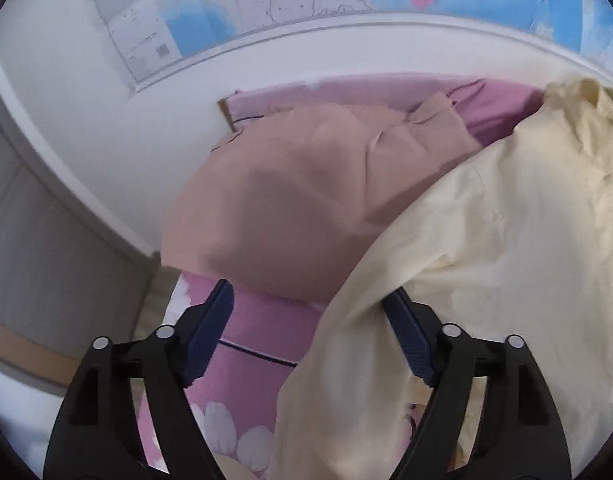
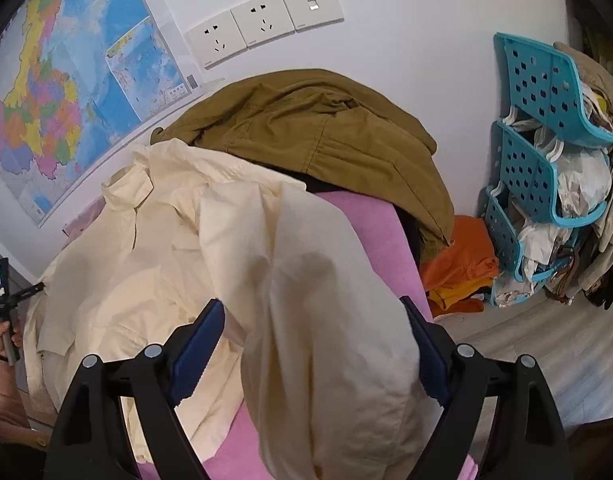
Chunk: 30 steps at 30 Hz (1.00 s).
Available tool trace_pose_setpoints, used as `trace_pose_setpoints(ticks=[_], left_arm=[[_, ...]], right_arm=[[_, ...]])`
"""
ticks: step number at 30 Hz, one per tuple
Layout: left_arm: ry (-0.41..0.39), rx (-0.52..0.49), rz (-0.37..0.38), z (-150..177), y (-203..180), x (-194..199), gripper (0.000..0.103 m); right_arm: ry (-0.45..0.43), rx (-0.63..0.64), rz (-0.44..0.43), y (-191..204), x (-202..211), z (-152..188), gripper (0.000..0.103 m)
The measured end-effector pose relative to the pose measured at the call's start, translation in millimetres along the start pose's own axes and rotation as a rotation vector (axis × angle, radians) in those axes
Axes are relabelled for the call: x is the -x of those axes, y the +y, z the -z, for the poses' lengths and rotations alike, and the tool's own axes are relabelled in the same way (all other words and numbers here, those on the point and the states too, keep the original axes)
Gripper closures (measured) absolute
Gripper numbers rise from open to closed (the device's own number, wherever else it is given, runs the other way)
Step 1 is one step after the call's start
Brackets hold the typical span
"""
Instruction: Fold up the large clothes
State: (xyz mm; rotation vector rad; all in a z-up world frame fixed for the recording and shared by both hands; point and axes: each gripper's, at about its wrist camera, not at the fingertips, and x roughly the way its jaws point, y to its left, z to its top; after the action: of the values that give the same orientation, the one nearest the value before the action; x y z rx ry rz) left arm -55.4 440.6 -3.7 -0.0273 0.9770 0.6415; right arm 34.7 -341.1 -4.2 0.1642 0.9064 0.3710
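Note:
A large cream shirt (image 1: 506, 220) lies crumpled on a pink bed sheet (image 1: 246, 328). In the right wrist view the same cream shirt (image 2: 154, 240) spreads left, with one sleeve (image 2: 326, 320) running down between my right fingers. My left gripper (image 1: 306, 300) is open; its right finger sits under the shirt's edge, its left finger over the sheet. My right gripper (image 2: 312, 320) is open, jaws wide on either side of the sleeve. A tan folded garment (image 1: 298, 200) lies beyond the left gripper.
An olive jacket (image 2: 306, 120) is heaped at the bed's far end. Orange clothes (image 2: 458, 268) lie on the floor beside a blue plastic rack (image 2: 534, 152) stuffed with bags. A map (image 2: 66, 80) and wall sockets (image 2: 262, 20) are on the wall.

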Motion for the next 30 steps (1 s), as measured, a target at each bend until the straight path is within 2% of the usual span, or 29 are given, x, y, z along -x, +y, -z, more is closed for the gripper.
trace_pose_setpoints(ticks=[1,2,5,8,10,11,13,16,18,20,23,24,27,29,30], left_arm=[[-0.023,0.025,0.0,2,-1,6,0.027],[-0.064,0.071,0.038,4,2,18,0.028],[-0.21,0.201,0.153,10,20,57,0.022],[-0.259,0.192,0.301,14,19,80,0.022],[-0.28,0.131,0.343,16,0,93,0.022],[-0.287,0.1,0.348,16,-9,98,0.022],[-0.299,0.011,0.395,16,-43,107,0.02],[-0.297,-0.094,0.465,19,-89,115,0.019],[-0.293,-0.178,0.529,24,-123,123,0.019],[-0.307,-0.26,0.582,29,-155,132,0.019],[-0.3,-0.354,0.674,35,-195,137,0.019],[-0.289,-0.38,0.705,37,-206,139,0.019],[-0.256,-0.441,0.788,47,-239,144,0.019],[-0.232,-0.464,0.839,50,-252,146,0.019],[-0.226,-0.469,0.853,50,-257,145,0.019]], right_arm=[[-0.006,0.002,-0.001,-1,3,2,0.018],[-0.01,0.003,0.002,-1,5,3,0.017],[-0.031,0.006,0.016,-7,18,9,0.012],[-0.026,0.04,0.029,-9,23,17,0.007],[0.0,0.067,0.049,-10,17,22,0.01],[0.007,0.069,0.037,-10,15,23,0.015],[0.016,0.056,-0.002,-14,18,18,0.068],[-0.057,0.045,-0.051,-13,45,2,0.083],[-0.119,-0.008,-0.154,-13,74,-14,0.084],[-0.135,0.024,-0.231,0,89,-21,0.084],[-0.078,0.076,-0.32,30,89,-20,0.083],[-0.054,0.115,-0.375,46,87,-16,0.082],[0.006,0.2,-0.483,92,79,-6,0.072],[0.039,0.263,-0.537,120,73,0,0.07],[0.067,0.303,-0.569,138,67,4,0.065]])
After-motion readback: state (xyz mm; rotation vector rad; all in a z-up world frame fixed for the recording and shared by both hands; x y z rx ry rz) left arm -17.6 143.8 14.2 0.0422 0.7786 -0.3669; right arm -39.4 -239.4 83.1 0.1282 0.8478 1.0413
